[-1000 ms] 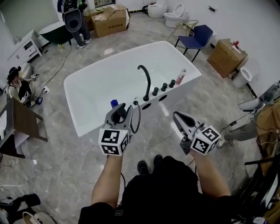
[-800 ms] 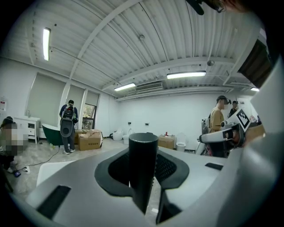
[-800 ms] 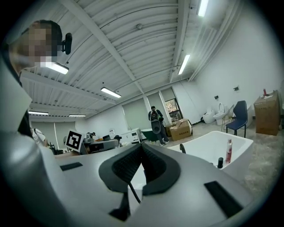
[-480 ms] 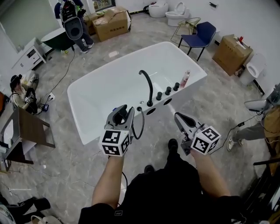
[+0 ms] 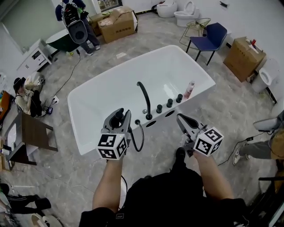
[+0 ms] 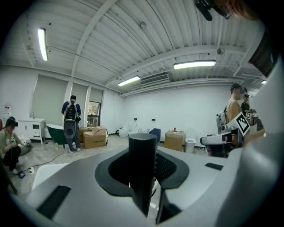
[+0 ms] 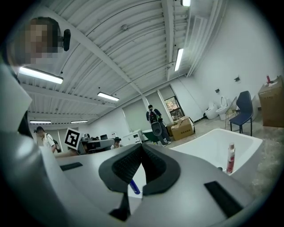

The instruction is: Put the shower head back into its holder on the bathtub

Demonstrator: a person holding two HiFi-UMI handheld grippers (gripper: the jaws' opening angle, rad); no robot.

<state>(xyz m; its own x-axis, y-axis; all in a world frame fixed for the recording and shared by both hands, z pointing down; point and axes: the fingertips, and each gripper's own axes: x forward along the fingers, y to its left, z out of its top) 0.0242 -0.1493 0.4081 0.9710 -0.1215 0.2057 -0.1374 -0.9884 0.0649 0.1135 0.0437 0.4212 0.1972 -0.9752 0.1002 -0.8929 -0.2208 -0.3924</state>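
My left gripper [image 5: 119,116] is shut on the black handle of the shower head [image 5: 117,119], which it holds upright just in front of the white bathtub's [image 5: 82,119] near rim. In the left gripper view the black handle [image 6: 143,164] stands between the pads. Its black hose [image 5: 142,136] loops down to the rim by the curved black spout [image 5: 144,95] and the row of black knobs [image 5: 169,103]. Two dark oval openings [image 5: 151,123] show in the rim. My right gripper [image 5: 179,118] hovers right of the hose, jaws shut [image 7: 142,148] and empty.
A pink bottle [image 5: 190,88] stands on the tub's right rim. Beyond the tub are a blue chair [image 5: 213,35], cardboard boxes [image 5: 117,23], toilets [image 5: 186,13] and a standing person [image 5: 75,24]. A seated person [image 5: 26,95] and a wooden table [image 5: 33,133] are at the left.
Both grippers have moved forward toward the tub's near rim, the left still shut on the shower head. The person's foot has stepped forward.
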